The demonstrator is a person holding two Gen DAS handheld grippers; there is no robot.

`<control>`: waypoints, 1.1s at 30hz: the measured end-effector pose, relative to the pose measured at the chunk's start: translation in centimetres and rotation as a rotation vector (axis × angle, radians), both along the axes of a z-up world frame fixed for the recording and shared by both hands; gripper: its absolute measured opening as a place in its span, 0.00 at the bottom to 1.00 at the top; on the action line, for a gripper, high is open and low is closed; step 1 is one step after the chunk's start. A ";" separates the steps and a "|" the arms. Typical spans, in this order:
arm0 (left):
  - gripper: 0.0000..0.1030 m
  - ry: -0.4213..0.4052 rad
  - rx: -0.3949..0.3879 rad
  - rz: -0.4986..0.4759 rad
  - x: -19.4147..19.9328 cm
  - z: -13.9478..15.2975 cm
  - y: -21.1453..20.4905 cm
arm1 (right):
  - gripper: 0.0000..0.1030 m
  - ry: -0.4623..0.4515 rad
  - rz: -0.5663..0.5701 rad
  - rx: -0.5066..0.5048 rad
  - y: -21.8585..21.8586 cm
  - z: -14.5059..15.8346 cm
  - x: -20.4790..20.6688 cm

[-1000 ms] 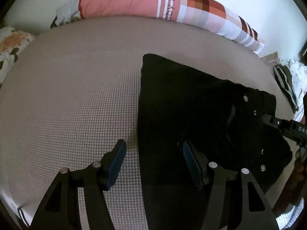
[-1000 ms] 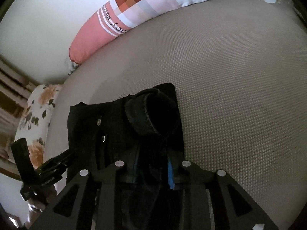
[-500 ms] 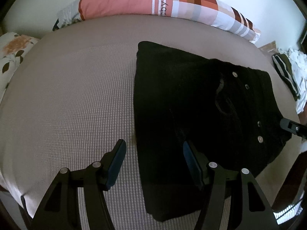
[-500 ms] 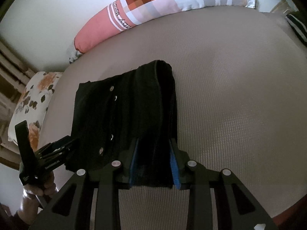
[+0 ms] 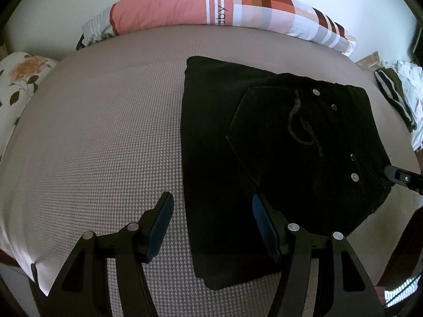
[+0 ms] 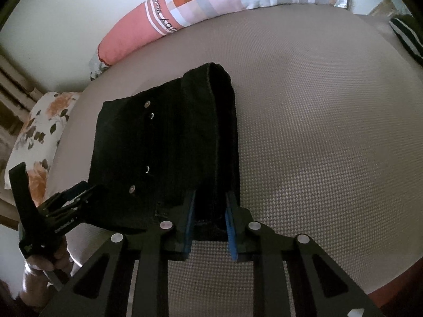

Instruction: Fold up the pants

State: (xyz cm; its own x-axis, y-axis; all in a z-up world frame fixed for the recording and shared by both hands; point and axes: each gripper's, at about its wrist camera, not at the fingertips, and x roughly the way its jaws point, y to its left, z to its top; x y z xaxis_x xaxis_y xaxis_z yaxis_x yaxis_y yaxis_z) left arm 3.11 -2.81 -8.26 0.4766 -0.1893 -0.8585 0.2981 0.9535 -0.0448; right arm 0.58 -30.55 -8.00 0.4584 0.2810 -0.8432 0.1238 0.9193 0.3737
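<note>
Right now the black pants (image 5: 277, 163) lie folded into a compact stack on the beige woven bed cover (image 5: 100, 145), toward its near right part in the left wrist view, with a stitched back pocket and a row of metal rivets facing up. Over them the left gripper (image 5: 211, 219) hangs with its blue-padded fingers spread wide and nothing between them; one finger sits above the bare cover, the other above the near left edge of the pants, and whether either touches the cloth cannot be told. From the right wrist view, the right gripper (image 6: 210, 216) has its fingers partly closed around a folded edge of the pants (image 6: 169, 153), the dark cloth filling the gap between the two blue pads (image 6: 189, 219); the fold rises in a ridge running away from the camera. That same gripper's tip shows at the right edge of the left wrist view, against the waistband side of the pants. Along the far edge of the bed rests a long pink and checked bolster pillow (image 5: 211, 8) with printed lettering, against a pale wall. At the left side lies a floral pillow (image 5: 18, 79), and at the far right a heap of striped dark clothing (image 5: 394, 97) sits just off the cover
</note>
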 end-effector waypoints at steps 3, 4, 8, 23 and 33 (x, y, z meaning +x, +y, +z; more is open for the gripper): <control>0.62 -0.008 0.003 -0.001 -0.1 -0.1 0.0 | 0.17 -0.008 -0.002 0.005 -0.1 -0.2 -0.1; 0.62 -0.006 0.000 0.002 -0.1 -0.2 0.0 | 0.18 -0.010 -0.006 0.009 -0.1 -0.2 -0.1; 0.64 -0.002 -0.005 0.008 0.0 -0.3 0.1 | 0.18 -0.018 -0.013 0.022 -0.3 -0.3 -0.3; 0.67 -0.010 0.010 0.013 -0.1 -0.5 -0.2 | 0.35 -0.008 -0.030 0.007 -0.8 -0.3 -0.1; 0.70 0.001 0.000 0.014 0.0 -0.6 0.0 | 0.40 0.014 -0.010 -0.026 -0.7 0.2 0.5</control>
State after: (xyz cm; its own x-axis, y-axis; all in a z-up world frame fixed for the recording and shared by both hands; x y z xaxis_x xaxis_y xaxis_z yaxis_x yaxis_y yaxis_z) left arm 3.13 -2.80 -8.90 0.4784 -0.1824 -0.8590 0.2842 0.9577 -0.0450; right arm 1.06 -31.26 -7.82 0.4489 0.2545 -0.8566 0.1378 0.9274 0.3478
